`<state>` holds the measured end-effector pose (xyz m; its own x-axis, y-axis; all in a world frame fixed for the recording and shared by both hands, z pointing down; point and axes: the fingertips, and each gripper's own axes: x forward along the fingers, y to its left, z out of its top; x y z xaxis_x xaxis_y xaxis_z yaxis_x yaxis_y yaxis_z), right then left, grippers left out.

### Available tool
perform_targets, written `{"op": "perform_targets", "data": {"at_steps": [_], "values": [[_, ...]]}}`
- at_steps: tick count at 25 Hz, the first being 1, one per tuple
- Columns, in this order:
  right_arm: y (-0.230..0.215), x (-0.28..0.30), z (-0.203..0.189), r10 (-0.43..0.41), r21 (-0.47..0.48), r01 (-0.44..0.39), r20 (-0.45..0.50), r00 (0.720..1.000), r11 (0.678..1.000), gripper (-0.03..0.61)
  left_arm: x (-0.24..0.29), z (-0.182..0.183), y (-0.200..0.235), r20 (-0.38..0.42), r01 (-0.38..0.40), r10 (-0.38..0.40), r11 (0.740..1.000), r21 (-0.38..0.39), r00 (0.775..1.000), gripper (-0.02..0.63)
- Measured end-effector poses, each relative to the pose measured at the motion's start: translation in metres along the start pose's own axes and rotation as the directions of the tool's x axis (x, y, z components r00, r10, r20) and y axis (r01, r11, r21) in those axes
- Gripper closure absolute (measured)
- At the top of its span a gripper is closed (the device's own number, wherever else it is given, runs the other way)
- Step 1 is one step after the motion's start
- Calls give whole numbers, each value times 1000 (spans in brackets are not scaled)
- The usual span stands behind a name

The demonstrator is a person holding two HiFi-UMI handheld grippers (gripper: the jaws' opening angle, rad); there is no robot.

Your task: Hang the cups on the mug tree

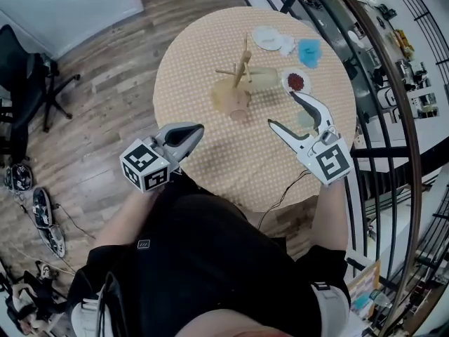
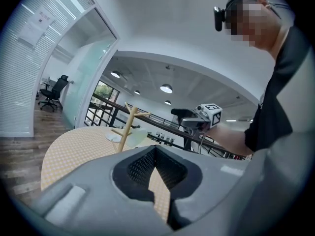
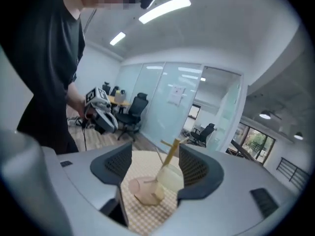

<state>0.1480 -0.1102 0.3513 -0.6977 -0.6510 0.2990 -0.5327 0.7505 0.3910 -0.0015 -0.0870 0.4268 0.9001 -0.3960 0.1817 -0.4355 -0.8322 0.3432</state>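
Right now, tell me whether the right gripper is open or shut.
Open: the right gripper has its jaws wide apart, with nothing gripped.

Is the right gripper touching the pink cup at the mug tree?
Apart. The head view shows bare tablecloth between the open right gripper and the pink cup, which sits well clear of its jaws.

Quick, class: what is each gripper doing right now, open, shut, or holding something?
Left gripper: shut, holding nothing.
Right gripper: open, empty; the mug tree stands beyond its jaws.
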Motion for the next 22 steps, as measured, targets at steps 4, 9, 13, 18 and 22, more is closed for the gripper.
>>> {"op": "perform_targets", "data": {"at_steps": [4,9,13,18,22], "values": [[56,-15,30,-88,272,34,189,978,962,372,-15,10,-18,35,5,-5,1000,28,999,607],[118,-3,40,-152,481,26,225,962,876,482,-38,27,-37,61,31,-39,991,129,997,607],[154,13,65,-172,653,-66,294,940,755,551,-67,45,-38,103,10,-31,980,198,994,607],[153,10,76,-283,661,27,284,916,750,560,-67,46,-36,112,61,-82,982,181,990,607],[158,5,63,-317,460,236,105,943,856,561,-62,44,-50,118,100,-121,981,167,986,607]]}}
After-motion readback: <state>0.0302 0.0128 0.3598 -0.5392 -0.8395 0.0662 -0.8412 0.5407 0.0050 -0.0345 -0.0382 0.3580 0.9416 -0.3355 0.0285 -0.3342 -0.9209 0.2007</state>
